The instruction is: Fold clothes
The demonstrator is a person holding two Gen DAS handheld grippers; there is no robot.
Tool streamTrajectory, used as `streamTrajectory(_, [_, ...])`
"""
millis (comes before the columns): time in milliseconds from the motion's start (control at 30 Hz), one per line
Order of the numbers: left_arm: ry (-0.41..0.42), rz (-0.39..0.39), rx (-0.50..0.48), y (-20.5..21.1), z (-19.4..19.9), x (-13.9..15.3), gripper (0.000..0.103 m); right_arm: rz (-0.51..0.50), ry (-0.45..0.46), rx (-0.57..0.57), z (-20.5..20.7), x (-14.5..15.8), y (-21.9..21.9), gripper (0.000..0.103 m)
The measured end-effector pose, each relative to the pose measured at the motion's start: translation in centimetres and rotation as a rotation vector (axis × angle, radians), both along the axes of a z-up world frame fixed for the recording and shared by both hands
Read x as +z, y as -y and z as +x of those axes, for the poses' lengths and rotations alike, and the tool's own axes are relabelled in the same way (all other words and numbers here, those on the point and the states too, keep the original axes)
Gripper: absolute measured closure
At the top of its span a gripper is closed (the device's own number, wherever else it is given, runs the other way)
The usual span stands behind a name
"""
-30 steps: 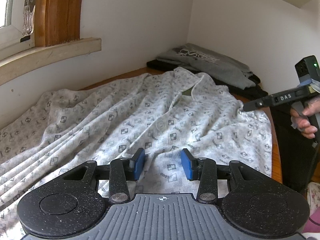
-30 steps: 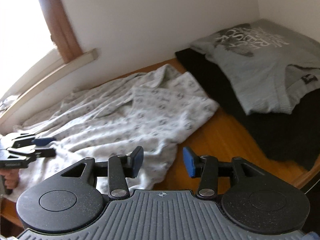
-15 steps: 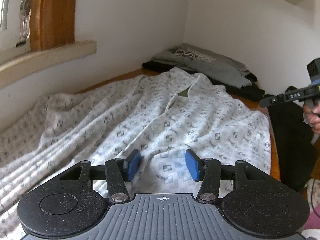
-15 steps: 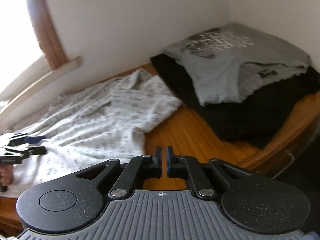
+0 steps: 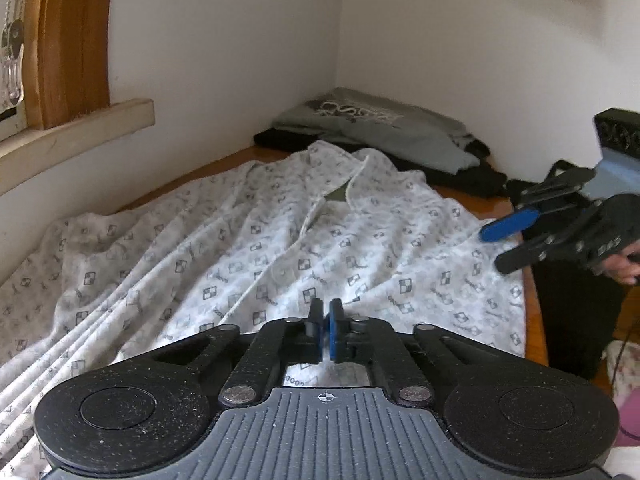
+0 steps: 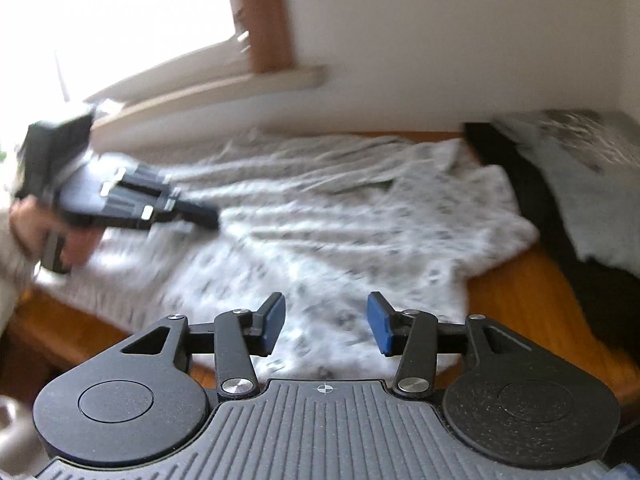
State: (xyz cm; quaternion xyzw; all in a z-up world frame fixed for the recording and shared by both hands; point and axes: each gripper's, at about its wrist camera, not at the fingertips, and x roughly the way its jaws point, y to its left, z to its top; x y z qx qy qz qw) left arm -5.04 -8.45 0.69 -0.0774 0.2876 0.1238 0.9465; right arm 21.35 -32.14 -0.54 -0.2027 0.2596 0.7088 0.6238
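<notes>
A white shirt with a small grey print [image 5: 280,240] lies spread out and wrinkled on the wooden table [image 6: 520,300], collar toward the far corner. My left gripper [image 5: 326,332] sits low over the shirt's near part with its jaws pressed together; whether a fold of cloth is pinched between them I cannot tell. In the blurred right wrist view the left gripper [image 6: 208,216] rests on the shirt [image 6: 340,232] at the left, held by a hand. My right gripper [image 6: 326,320] hovers over the shirt's near edge, its jaws opening and empty. The right gripper [image 5: 490,250] also shows above the shirt's right edge.
A folded grey T-shirt [image 5: 380,128] lies on a black garment [image 5: 460,176] in the far corner against the walls. A wooden window sill [image 5: 80,128] runs along the left wall. The table's edge [image 5: 532,300] drops off at the right.
The left gripper's jaws have gone from open to shut over the shirt. The right gripper shut, then opened again, rolled and swung left from the table corner to the shirt's edge.
</notes>
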Motion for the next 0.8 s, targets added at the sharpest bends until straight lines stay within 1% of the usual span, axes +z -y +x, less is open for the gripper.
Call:
streamTrajectory(33, [0.013, -0.006, 0.004, -0.1, -0.2, 0.1, 0.101, -0.008, 0.016, 0.013, -0.2, -0.1, -0.3, 0.069])
streamTrajectory(100, [0.039, -0.017, 0.011, -0.4, -0.5, 0.3, 0.101, -0.02, 0.032, 0.03, -0.2, -0.1, -0.7, 0.097])
streamTrajectory(167, [0.067, -0.027, 0.02, -0.6, -0.8, 0.6, 0.101, 0.01, 0.039, 0.037, 0.0, 0.6, -0.7, 0.098])
streamTrajectory(200, [0.089, -0.022, 0.034, -0.7, -1.0, 0.8, 0.101, 0.041, 0.047, 0.026, 0.0, 1.0, -0.6, 0.098])
streamTrajectory(233, [0.108, -0.027, 0.044, -0.8, -1.1, 0.9, 0.101, 0.073, 0.056, 0.012, 0.0, 1.5, -0.5, 0.098])
streamTrajectory(300, [0.12, -0.051, 0.057, -1.2, -1.2, 0.9, 0.1, 0.102, 0.048, -0.008, 0.0, 2.2, -0.7, 0.098])
streamTrajectory(367, [0.07, -0.061, 0.067, -1.6, -0.8, 0.4, 0.097, 0.085, 0.048, -0.034, 0.1, 1.9, -1.2, 0.092])
streamTrajectory(400, [0.056, -0.055, 0.076, -1.6, -0.9, 0.1, 0.093, 0.074, 0.049, -0.048, 0.2, 1.7, -1.4, 0.08])
streamTrajectory(433, [0.043, -0.052, 0.085, -1.7, -0.9, -0.1, 0.09, 0.064, 0.049, -0.062, 0.3, 1.5, -1.6, 0.071])
streamTrajectory(467, [0.043, -0.066, 0.091, -1.8, -1.1, -0.1, 0.086, 0.065, 0.05, -0.078, 0.6, 1.3, -1.5, 0.07])
streamTrajectory(500, [0.049, -0.061, 0.1, -1.7, -1.4, 0.1, 0.079, 0.066, 0.04, -0.093, 1.0, 1.2, -1.0, 0.07])
streamTrajectory(567, [0.048, -0.005, 0.116, -0.8, -1.7, 0.7, 0.067, 0.068, 0.022, -0.121, 1.9, 0.9, 0.2, 0.07])
streamTrajectory(633, [0.027, 0.067, 0.116, 0.7, -1.4, 1.3, 0.067, 0.067, 0.012, -0.149, 2.7, 0.5, 1.9, 0.065])
streamTrajectory(700, [0.024, 0.104, 0.089, 2.6, -0.8, 1.7, 0.068, 0.06, -0.002, -0.165, 3.0, 0.0, 3.1, 0.062])
streamTrajectory(733, [0.023, 0.12, 0.073, 3.6, -0.4, 1.8, 0.071, 0.057, -0.01, -0.172, 3.1, -0.2, 3.8, 0.061])
streamTrajectory(767, [0.026, 0.124, 0.047, 4.7, 0.1, 1.9, 0.076, 0.052, -0.016, -0.173, 3.2, -0.5, 4.2, 0.061])
streamTrajectory(800, [0.023, 0.127, 0.013, 5.9, 0.8, 1.9, 0.076, 0.05, -0.02, -0.171, 3.2, -0.7, 4.4, 0.06])
